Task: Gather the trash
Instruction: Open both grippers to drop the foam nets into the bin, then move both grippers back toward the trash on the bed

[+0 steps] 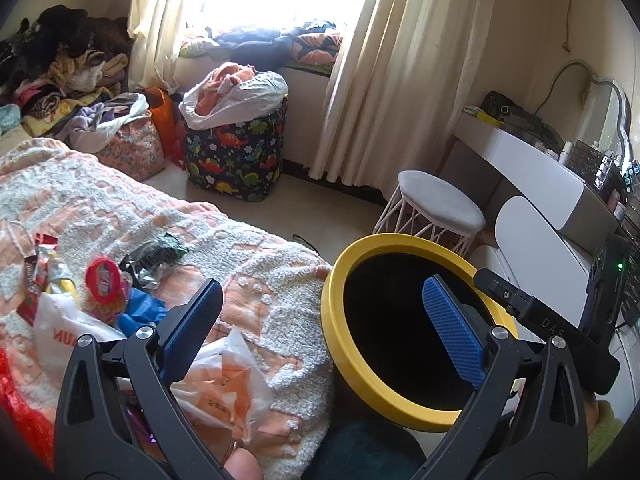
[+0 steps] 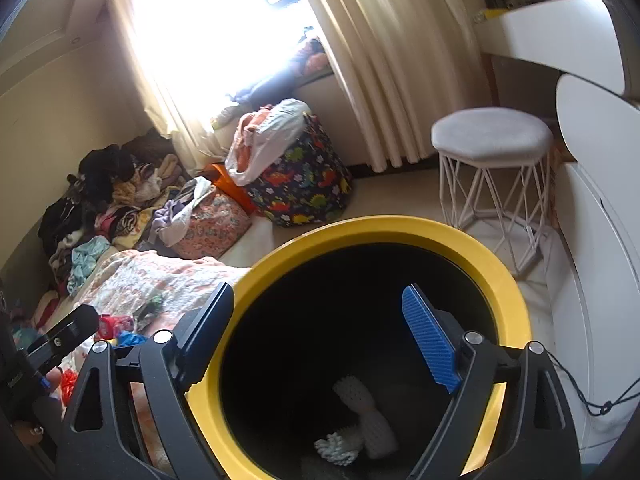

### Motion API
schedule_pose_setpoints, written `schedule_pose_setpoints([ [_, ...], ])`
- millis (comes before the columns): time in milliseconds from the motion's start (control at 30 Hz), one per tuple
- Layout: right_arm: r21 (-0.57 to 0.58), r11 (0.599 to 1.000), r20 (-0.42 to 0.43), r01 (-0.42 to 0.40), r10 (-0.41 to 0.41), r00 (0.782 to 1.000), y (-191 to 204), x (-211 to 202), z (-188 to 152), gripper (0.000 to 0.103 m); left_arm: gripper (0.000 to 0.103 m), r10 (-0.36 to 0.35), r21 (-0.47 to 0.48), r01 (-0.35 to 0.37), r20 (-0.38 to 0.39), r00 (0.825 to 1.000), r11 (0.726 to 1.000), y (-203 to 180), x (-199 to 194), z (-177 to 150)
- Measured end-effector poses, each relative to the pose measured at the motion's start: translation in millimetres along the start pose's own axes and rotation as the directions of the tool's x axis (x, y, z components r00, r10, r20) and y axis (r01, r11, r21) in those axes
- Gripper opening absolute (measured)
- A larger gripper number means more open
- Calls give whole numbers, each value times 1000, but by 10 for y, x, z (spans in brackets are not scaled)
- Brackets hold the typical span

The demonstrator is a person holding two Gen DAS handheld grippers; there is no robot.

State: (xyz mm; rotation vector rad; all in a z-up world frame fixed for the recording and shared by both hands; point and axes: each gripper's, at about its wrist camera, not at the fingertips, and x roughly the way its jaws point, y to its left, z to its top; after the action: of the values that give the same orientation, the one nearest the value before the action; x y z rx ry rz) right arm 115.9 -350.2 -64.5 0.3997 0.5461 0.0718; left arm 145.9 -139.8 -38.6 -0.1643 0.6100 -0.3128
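Yellow-rimmed bin (image 2: 400,236) holds white foam netting (image 2: 366,412) at bottom; left gripper (image 1: 320,320) & right gripper (image 2: 320,340) both spread, nothing between jaws.

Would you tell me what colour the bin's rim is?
Yellow; the bin's rim rings a black inside, clearest in the right wrist view.

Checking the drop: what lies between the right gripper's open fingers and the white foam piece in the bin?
Nothing: in the right wrist view the right gripper stands open above the yellow-rimmed bin, with only dark bin interior down to the white foam piece.
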Motion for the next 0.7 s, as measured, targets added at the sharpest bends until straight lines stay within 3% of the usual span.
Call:
schedule_pose_setpoints([
  [367,-107,993,66,-46,54,996,367,-160,-1,87,92,32,-3,-32,57,998,999,147,-250,38],
  [700,-171,982,61,-84,96,994,659,-208,-33,88,92,64,-24,-62,96,993,998,301,-424,42],
])
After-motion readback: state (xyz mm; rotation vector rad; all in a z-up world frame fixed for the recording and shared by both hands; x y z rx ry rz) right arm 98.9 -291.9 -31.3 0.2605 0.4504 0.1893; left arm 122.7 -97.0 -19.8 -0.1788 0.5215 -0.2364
